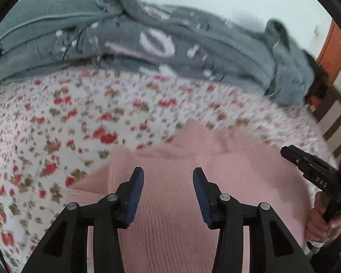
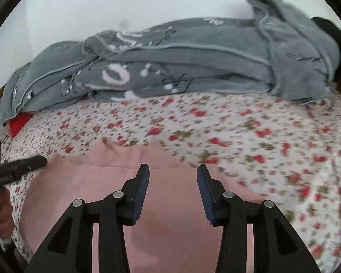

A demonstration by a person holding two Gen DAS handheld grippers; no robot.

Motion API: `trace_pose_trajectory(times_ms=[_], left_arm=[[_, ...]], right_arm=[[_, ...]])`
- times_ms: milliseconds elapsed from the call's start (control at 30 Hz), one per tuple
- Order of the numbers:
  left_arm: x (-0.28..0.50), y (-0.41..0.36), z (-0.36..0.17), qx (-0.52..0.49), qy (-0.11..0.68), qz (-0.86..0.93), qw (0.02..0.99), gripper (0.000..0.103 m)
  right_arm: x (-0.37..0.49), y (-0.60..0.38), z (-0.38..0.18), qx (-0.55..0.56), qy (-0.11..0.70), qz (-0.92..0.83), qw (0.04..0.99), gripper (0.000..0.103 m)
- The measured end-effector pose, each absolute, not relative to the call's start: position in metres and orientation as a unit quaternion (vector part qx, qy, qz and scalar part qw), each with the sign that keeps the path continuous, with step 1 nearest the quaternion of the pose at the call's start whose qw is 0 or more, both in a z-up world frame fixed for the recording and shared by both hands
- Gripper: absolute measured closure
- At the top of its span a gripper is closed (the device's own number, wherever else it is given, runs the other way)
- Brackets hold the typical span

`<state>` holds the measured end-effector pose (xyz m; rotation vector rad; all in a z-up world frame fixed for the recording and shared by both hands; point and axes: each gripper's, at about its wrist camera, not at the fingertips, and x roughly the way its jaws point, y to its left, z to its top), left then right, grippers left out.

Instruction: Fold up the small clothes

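A pink ribbed knit garment (image 1: pixel 170 216) lies flat on the floral bedsheet (image 1: pixel 56 125), near the bed's front edge. My left gripper (image 1: pixel 168 179) hovers over it, open, with nothing between its blue pads. In the right wrist view the same pink garment (image 2: pixel 170 227) lies below my right gripper (image 2: pixel 173 177), which also stands open and empty. The right gripper's black finger (image 1: pixel 307 166) shows at the right edge of the left wrist view, held by a hand (image 1: pixel 318 225). The left gripper's finger (image 2: pixel 22 165) shows at the left edge of the right wrist view.
A rumpled grey blanket (image 2: pixel 181 63) with white print stretches along the back of the bed against a pale wall. A red item (image 2: pixel 19 121) peeks from under its left end. A wooden bed frame (image 1: pixel 334 52) stands at the right. Floral sheet (image 2: pixel 272 147) spreads to the right.
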<state>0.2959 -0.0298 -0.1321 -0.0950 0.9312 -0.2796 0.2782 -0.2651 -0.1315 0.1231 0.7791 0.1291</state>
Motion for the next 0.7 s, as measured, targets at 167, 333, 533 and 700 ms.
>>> trace_pose_trajectory(times_ms=[167, 333, 533, 700], left_arm=[[0.291, -0.027, -0.169, -0.031, 0.421, -0.122, 0.898, 0.061], [0.286, -0.039, -0.171, 0.010, 0.402, -0.100, 0.910, 0.060], [0.285, -0.037, -0.169, 0.004, 0.396, -0.099, 0.913, 0.060], [0.280, -0.038, -0.169, 0.004, 0.393, -0.097, 0.914, 0.060]], right_arm=[[0.296, -0.279, -0.189, 0.108, 0.427, 0.041, 0.897, 0.061], [0.292, -0.281, -0.189, 0.114, 0.417, 0.037, 0.901, 0.060], [0.289, -0.261, -0.189, 0.056, 0.416, 0.034, 0.907, 0.048], [0.290, -0.264, -0.190, 0.064, 0.414, 0.036, 0.907, 0.047]])
